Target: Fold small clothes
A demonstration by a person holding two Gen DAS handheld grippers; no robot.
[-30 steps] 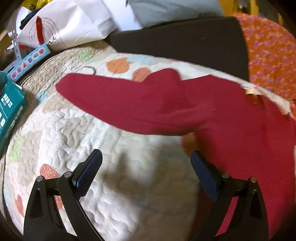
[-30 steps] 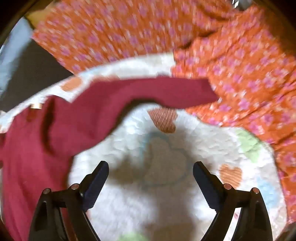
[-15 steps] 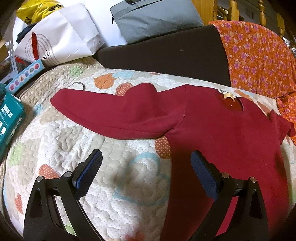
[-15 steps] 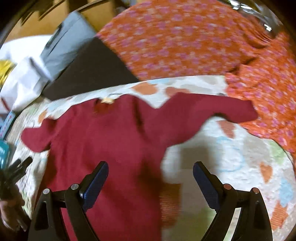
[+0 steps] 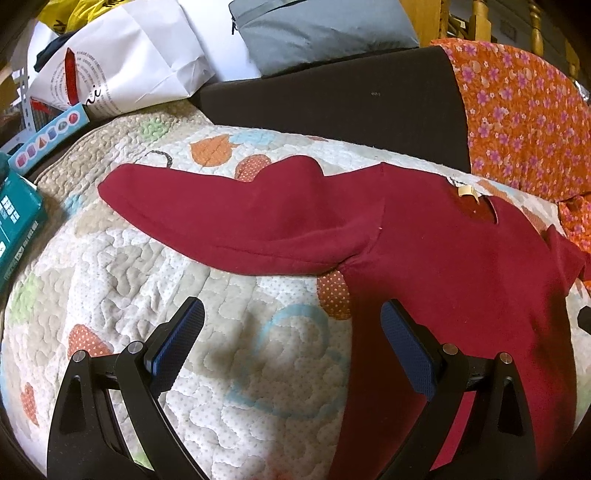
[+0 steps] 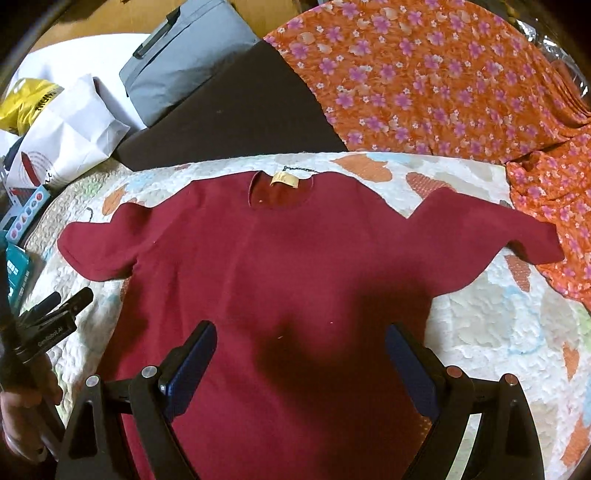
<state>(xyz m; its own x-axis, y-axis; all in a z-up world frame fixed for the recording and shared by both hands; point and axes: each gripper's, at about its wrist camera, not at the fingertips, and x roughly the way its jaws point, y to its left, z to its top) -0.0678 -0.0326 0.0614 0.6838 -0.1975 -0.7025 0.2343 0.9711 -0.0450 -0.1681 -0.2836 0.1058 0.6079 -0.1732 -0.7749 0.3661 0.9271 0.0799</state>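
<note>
We find the dark red shirt (image 6: 280,280) spread flat, front up, on the quilted mat (image 5: 155,280), neckline and tan label (image 6: 285,181) at the far edge, both sleeves out to the sides.

Left wrist view: the left gripper (image 5: 291,339) hangs over the mat just beside the shirt's side edge. The near sleeve (image 5: 236,218) lies ahead of the fingers, apart from them. Its jaws stand wide apart and grip nothing; the left pad (image 5: 177,343) is over bare quilt, the right pad (image 5: 410,350) over the red cloth. Whether either pad touches, we cannot tell.

Right wrist view: the right gripper (image 6: 301,365) is over the middle of the shirt's body, neckline straight ahead and well apart. Its jaws are likewise spread wide, empty, with red cloth between them. Contact with the fabric cannot be confirmed.

Beyond the mat, left to right: a white paper bag (image 5: 122,70), a grey pouch (image 5: 317,29), a dark cushion (image 5: 340,96), orange floral fabric (image 6: 443,81).
</note>
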